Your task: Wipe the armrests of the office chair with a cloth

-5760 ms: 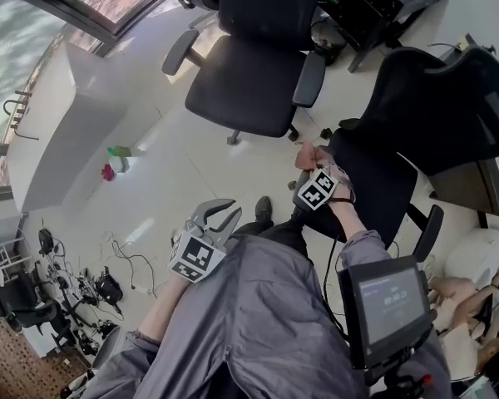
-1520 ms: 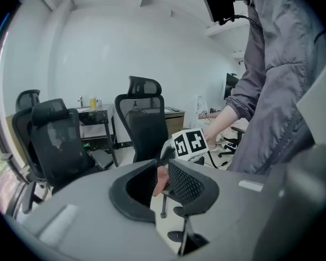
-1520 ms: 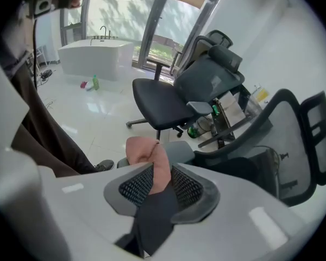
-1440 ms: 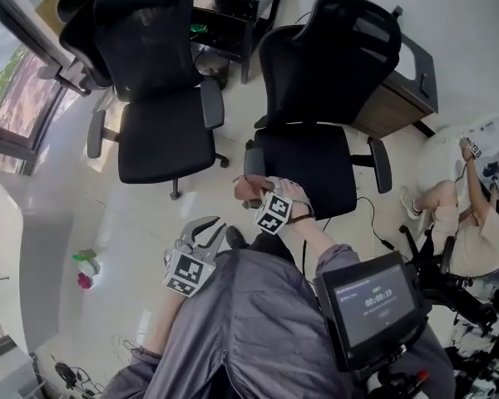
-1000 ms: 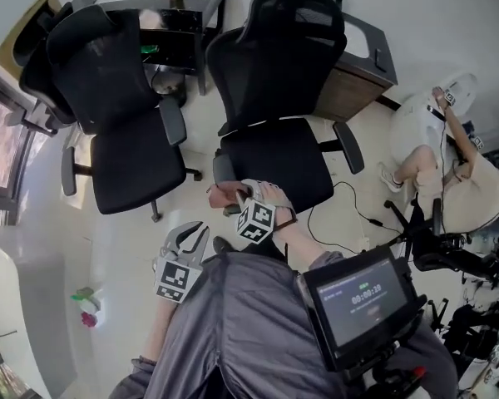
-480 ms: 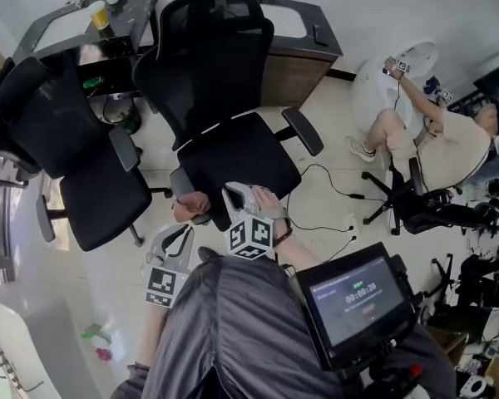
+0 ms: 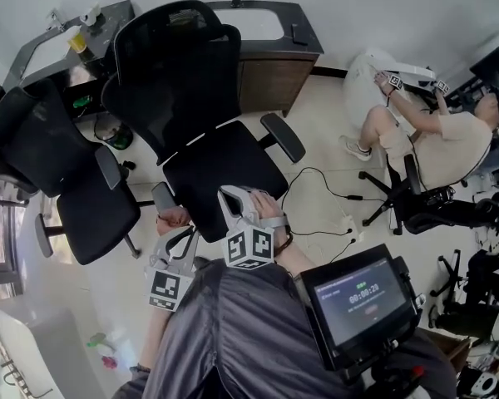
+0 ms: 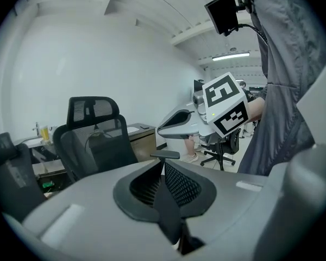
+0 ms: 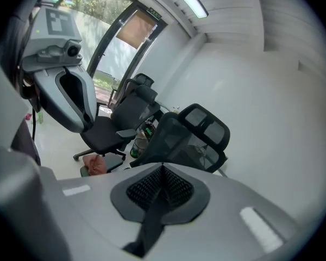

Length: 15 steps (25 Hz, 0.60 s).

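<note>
A pale floor (image 7: 320, 110) fills the head view, seen from steeply above. A dark desk (image 7: 270, 81) stands along the far wall. In front of it is a black office chair (image 7: 224, 169) with a mesh back. A second black chair (image 7: 62, 160) stands just beside it at picture left.

A person (image 7: 432, 135) sits at the right, well apart from the chairs. The wearer's grey clothing (image 7: 249, 339) covers the bottom of the view, with a small screen (image 7: 362, 293) mounted at lower right. A thin cable (image 7: 316, 179) loops over the floor between the office chair and the seated person.

The right gripper (image 9: 163, 170) hovers over the near edge of the seat. Its jaws have just clenched together and nothing is between them. The left gripper (image 8: 163, 167) sits lower and to the left, near the chair's picture-left armrest (image 7: 161, 194). Its jaws are also pressed together and empty.

The other armrest (image 7: 283, 137) juts out at the seat's far right, with nothing on it.

The cloth (image 7: 173, 217), pinkish and bunched, lies on the near end of the picture-left armrest. It is just beside the left gripper's tips, and neither gripper holds it. In the right gripper view it shows low at the left, resting on that armrest pad.
</note>
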Available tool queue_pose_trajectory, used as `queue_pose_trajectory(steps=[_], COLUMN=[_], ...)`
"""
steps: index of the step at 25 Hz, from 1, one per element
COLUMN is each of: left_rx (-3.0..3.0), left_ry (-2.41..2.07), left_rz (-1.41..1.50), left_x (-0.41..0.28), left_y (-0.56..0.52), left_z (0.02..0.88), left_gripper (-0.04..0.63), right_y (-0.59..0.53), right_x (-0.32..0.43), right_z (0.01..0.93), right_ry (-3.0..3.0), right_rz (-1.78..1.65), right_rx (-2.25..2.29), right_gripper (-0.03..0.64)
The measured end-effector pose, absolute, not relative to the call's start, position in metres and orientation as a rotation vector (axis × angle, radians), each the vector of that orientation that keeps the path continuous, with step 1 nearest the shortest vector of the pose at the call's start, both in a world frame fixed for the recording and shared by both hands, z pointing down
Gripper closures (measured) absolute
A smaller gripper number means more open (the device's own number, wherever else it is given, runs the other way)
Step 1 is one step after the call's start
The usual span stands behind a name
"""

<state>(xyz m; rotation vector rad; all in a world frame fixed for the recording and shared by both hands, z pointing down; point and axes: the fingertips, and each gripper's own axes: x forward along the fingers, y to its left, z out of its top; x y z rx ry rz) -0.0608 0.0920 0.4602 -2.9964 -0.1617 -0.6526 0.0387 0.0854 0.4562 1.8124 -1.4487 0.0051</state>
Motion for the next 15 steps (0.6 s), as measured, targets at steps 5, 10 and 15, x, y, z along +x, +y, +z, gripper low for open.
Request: queue_pose_trajectory(steps=[5, 10, 15], left_rx=[-2.988, -2.962, -2.930], left_ry=[-0.185, -0.258, -0.359], left_rz=[-0.642, -0.622, -0.594], left_x=[-0.026, 0.013, 0.042], left_y=[0.128, 0.161, 0.188], left_z=[0.462, 0.463, 0.453], left_gripper=[0.558, 0.558, 0.558], right_y=[0.106, 0.133, 0.163], right_x=[0.066, 0.095, 0.120], right_z=[0.445, 0.440, 0.442], right_ry=[-1.450, -1.417, -1.337], right_rz=[-0.054, -0.097, -0.088], right_rx=[1.825, 1.820, 1.824], right_gripper=[0.615, 0.615, 0.615])
